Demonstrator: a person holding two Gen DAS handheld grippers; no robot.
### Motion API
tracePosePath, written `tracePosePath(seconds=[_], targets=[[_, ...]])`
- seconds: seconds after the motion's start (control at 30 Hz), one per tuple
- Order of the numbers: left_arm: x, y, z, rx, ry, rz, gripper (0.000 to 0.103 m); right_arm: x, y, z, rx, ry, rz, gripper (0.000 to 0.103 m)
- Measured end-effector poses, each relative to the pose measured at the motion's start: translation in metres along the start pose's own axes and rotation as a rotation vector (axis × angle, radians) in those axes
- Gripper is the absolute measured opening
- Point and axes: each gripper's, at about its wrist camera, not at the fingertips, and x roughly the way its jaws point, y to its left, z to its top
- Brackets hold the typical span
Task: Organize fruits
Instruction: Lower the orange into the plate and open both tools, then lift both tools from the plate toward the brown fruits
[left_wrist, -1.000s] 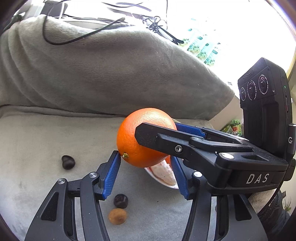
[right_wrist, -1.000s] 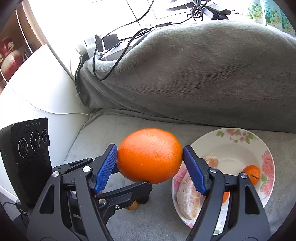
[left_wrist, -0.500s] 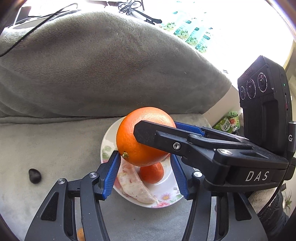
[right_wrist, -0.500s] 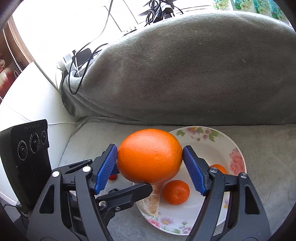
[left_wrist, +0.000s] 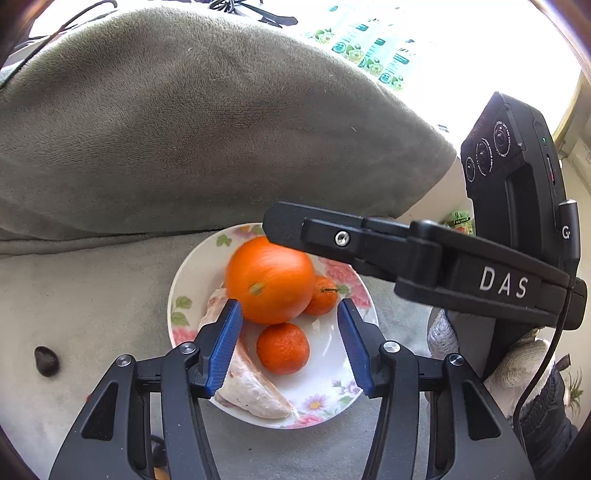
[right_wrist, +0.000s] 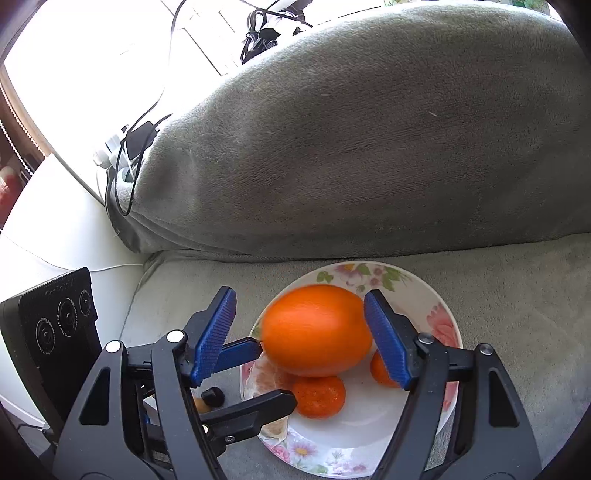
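Orange (right_wrist: 316, 330) sits blurred in the plate (right_wrist: 439, 295) on the couch with two tangerines and a peeled wedge, both tools spread and empty, right tool (right_wrist: 301, 338) just clear of it; small dark fruits (left_wrist: 46, 362) left on the cushion.

Black tongs (left_wrist: 288, 347) with ribbed blue pads (left_wrist: 224, 347), silver screws, white "DAS" lettering.

- Blurred large orange (left_wrist: 271, 279) over floral plate (left_wrist: 192, 273), beside two small tangerines (left_wrist: 283, 348).
- Left gripper (left_wrist: 290, 341) spread wide below it.
- Right gripper (left_wrist: 280, 225) reaching across above.
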Motion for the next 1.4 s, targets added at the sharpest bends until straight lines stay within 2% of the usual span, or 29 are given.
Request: tracePosePath(seconds=[0.23,0.83,0.93,1.2,1.4], targets=[[-0.014,0.002,-0.006,0.015,-0.005,0.001,0.052,-0.013,-0.003,0.002,0.006,-0.037,-0.012,0.076],[-0.041,-0.015,-0.018,0.037,-0.038,0.028,0.052,-0.034,0.007,-0.010,-0.007,-0.060,-0.064,0.076],[-0.044,-0.016,-0.021,0.041,-0.042,0.036,0.054,-0.039,0.010,-0.012,-0.013,-0.067,-0.070,0.082],[-0.061,-0.013,-0.030,0.046,-0.073,0.073,0.061,-0.045,0.021,-0.020,-0.035,-0.073,-0.081,0.084],[-0.083,0.004,-0.038,0.024,-0.108,0.110,0.064,-0.047,0.034,-0.028,-0.084,-0.080,-0.103,0.092]])
